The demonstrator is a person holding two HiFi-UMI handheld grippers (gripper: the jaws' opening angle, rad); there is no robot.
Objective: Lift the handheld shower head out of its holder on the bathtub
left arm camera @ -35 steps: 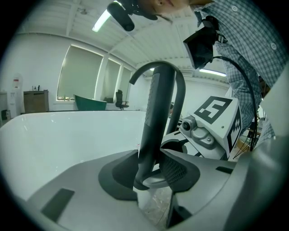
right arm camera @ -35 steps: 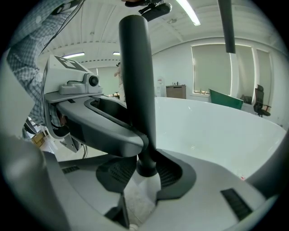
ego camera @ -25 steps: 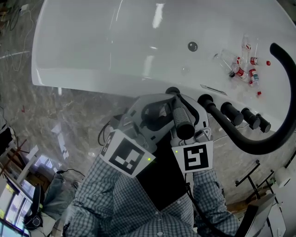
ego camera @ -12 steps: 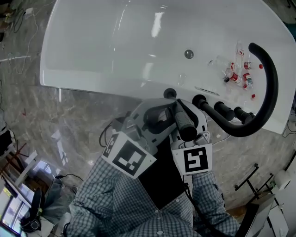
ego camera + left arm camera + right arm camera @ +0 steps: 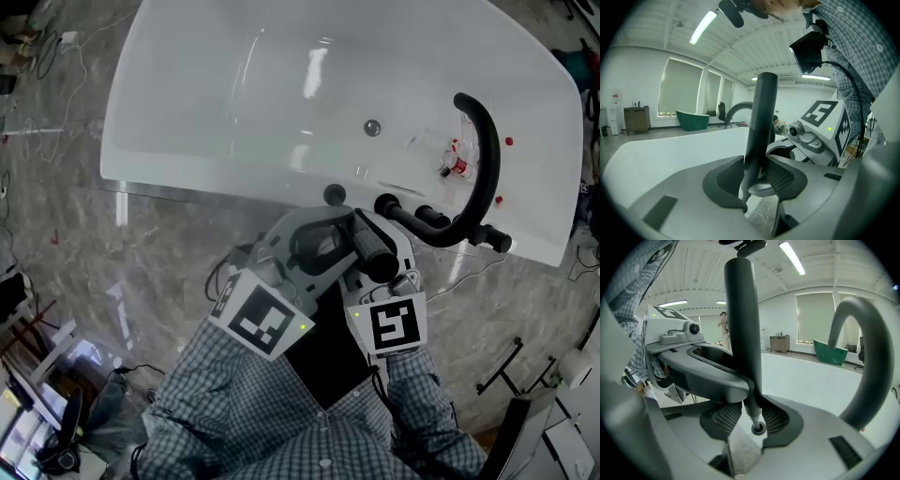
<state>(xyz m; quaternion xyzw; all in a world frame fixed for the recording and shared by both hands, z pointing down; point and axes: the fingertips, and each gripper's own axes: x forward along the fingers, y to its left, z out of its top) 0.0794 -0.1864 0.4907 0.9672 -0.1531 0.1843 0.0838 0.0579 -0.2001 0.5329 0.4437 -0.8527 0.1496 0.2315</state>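
The black, rod-shaped handheld shower head (image 5: 368, 246) is up off the tub, held close to the person's chest. Both grippers grasp it. In the left gripper view my left gripper (image 5: 757, 180) is shut on the shower head (image 5: 759, 122), which stands upright between the pads. In the right gripper view my right gripper (image 5: 752, 420) is shut on the same shower head (image 5: 743, 319), whose ringed end shows just below the jaws. Its round black holder (image 5: 334, 195) sits bare on the white bathtub (image 5: 187, 178) rim, just beyond the grippers.
A black arched tap spout (image 5: 483, 159) rises at the tub's right, with black knobs (image 5: 427, 217) along the rim. Small red-capped bottles (image 5: 453, 161) lie inside the tub near the drain (image 5: 372, 127). Grey marble floor and cables surround the tub.
The bathtub and tap have slid up and left in the head view and look smaller. Both grippers stay together on the shower head near the chest.
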